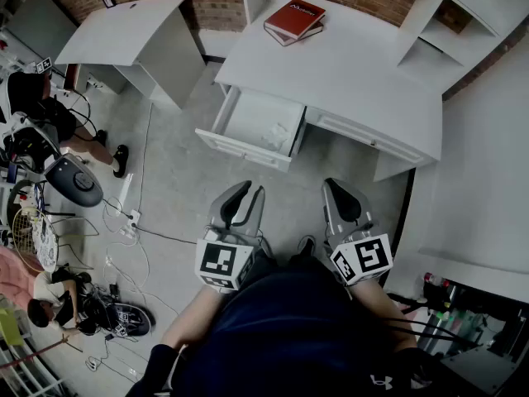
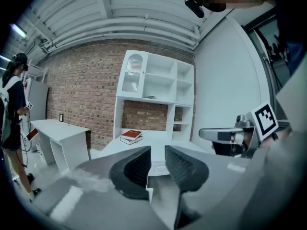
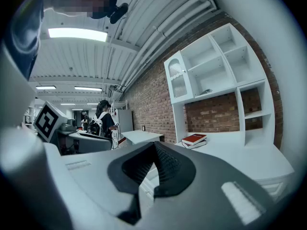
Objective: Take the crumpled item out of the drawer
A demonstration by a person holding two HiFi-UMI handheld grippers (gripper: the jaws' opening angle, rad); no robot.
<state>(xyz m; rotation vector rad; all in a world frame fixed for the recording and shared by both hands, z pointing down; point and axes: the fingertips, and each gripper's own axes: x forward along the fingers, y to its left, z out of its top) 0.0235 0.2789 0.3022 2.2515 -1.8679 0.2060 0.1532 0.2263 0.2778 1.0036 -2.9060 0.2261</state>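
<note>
A white desk (image 1: 347, 64) has its left drawer (image 1: 216, 114) pulled open. Inside the drawer, toward its right side, lies a white crumpled item (image 1: 278, 134). Both grippers hang well short of the drawer, above the floor, close to the person's body. My left gripper (image 1: 246, 195) is open by a narrow gap with nothing between its pads (image 2: 136, 169). My right gripper (image 1: 342, 195) is shut and empty, its pads meeting at the tips (image 3: 154, 146). The crumpled item does not show in either gripper view.
Two red books (image 1: 294, 20) lie stacked at the desk's back, also seen as books (image 2: 131, 136) and books (image 3: 194, 139). White shelves (image 1: 463, 15) stand at the right. A second white table (image 1: 124, 31) is at the left. Cables (image 1: 124, 222) and a person (image 1: 41, 122) occupy the left floor.
</note>
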